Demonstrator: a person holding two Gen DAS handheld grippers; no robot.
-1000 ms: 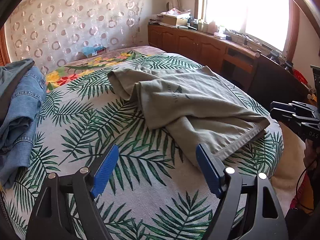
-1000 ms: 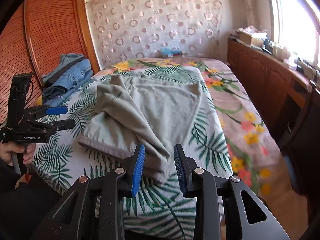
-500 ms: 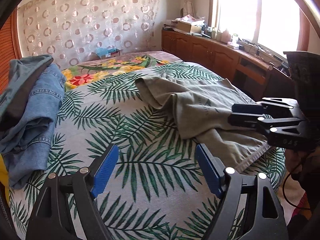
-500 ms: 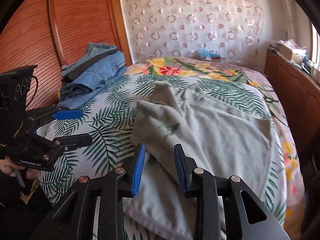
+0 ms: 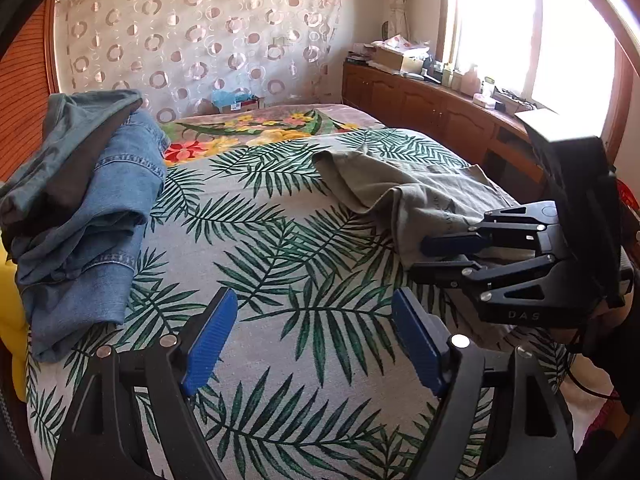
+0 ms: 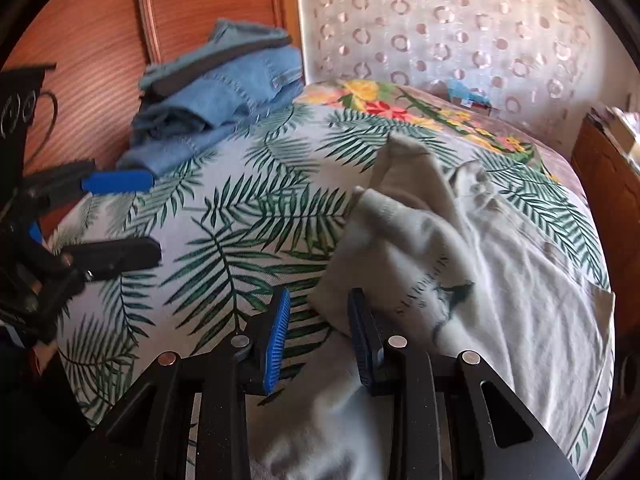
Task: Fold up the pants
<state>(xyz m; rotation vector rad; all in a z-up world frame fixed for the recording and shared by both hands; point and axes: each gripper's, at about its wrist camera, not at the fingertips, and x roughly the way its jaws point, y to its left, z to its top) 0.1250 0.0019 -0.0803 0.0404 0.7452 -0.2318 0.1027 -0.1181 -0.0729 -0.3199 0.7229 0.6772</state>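
Observation:
Olive-grey pants (image 5: 400,188) lie crumpled on the right half of the palm-leaf bedspread (image 5: 280,272). My left gripper (image 5: 312,340) hangs open over bare bedspread to the left of the pants, nothing between its blue pads. My right gripper (image 5: 420,258) reaches in from the right, low over the pants' near left edge. In the right wrist view the pants (image 6: 460,260) spread to the right, and the right gripper (image 6: 318,332) keeps a narrow gap right at a fold's edge, with cloth lying beneath the fingers, not pinched. The left gripper (image 6: 132,218) shows at the left.
A pile of blue jeans (image 5: 80,208) sits at the bed's far left, against a wooden wall panel (image 6: 100,40). Wooden cabinets (image 5: 420,104) with clutter run under the bright window on the right. Something yellow (image 5: 12,320) lies at the left edge.
The right gripper has swung leftward across the pants to their near left fold. The left gripper has shifted left, away from the pants, toward the jeans. Neither jaw gap has changed.

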